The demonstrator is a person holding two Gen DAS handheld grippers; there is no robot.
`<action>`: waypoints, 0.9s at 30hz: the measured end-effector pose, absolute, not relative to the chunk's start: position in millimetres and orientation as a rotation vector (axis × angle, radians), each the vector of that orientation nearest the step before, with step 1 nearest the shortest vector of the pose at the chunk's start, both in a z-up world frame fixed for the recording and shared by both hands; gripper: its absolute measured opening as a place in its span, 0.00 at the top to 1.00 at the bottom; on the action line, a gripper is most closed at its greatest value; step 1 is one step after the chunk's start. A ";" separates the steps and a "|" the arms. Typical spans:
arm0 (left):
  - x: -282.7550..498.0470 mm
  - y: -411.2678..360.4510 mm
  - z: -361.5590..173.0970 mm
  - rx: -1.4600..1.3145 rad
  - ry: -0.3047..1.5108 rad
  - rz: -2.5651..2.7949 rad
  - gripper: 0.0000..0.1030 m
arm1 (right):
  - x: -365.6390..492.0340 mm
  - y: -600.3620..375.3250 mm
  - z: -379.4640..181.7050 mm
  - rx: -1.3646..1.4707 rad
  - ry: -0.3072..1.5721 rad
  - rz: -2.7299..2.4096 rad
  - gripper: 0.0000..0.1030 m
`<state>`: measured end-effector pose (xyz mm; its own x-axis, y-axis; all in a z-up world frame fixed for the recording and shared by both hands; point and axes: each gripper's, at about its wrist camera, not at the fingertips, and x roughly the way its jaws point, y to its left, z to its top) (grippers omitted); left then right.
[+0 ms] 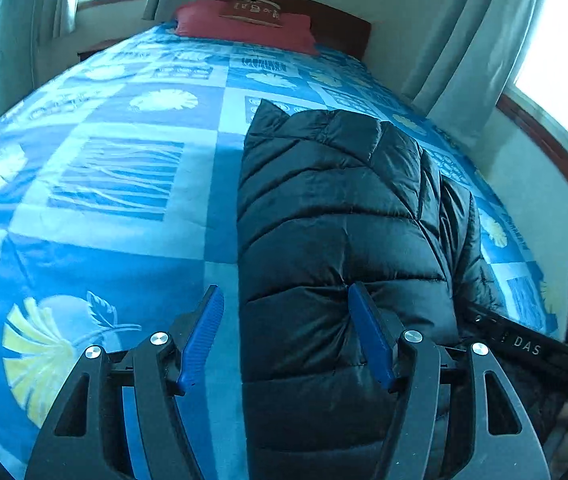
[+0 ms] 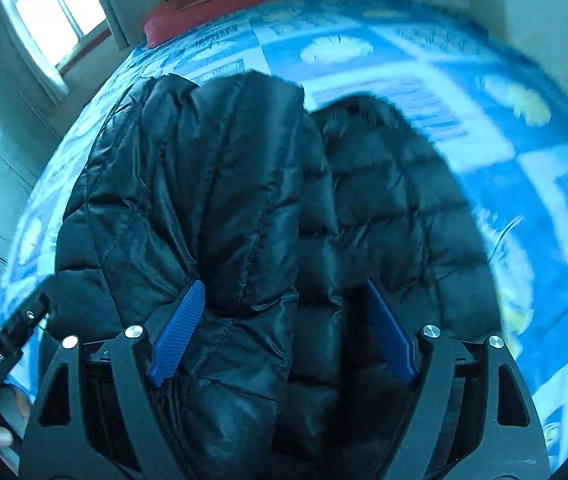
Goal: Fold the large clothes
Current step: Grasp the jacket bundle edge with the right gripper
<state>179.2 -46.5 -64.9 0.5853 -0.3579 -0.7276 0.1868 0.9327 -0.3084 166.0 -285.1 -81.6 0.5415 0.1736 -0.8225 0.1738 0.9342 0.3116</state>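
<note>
Black puffer jacket (image 1: 340,216) on bed, left tongs (image 1: 286,336) spread wide straddling its edge; right tongs (image 2: 286,332) wide over it

Both views were lit by cold, bluish daylight admitted through the windows (image 1: 564,68), whose panes were blown out to white. Strong fisheye bending was seen at the edges, with dark vignetting in the corners. The left view was rendered sharp. The right view was smeared by motion blur, worst over the bedspread (image 2: 504,120) at right. Soft sheen was shown on the jacket (image 1: 344,208).
</note>
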 end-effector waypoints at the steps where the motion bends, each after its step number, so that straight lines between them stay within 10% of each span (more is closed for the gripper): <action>1: 180.9 -45.8 -66.3 -0.219 0.893 -0.326 0.38 | 165.4 -283.7 -82.2 0.389 1.002 0.015 0.53; 6: 184.5 -50.4 -54.7 -0.218 0.889 -0.351 0.38 | 154.2 -284.5 -51.0 0.323 0.890 0.013 0.86; 27: 197.6 -152.1 -93.6 0.060 0.929 -0.422 0.37 | 162.3 -383.5 -116.8 0.315 0.957 -0.135 0.84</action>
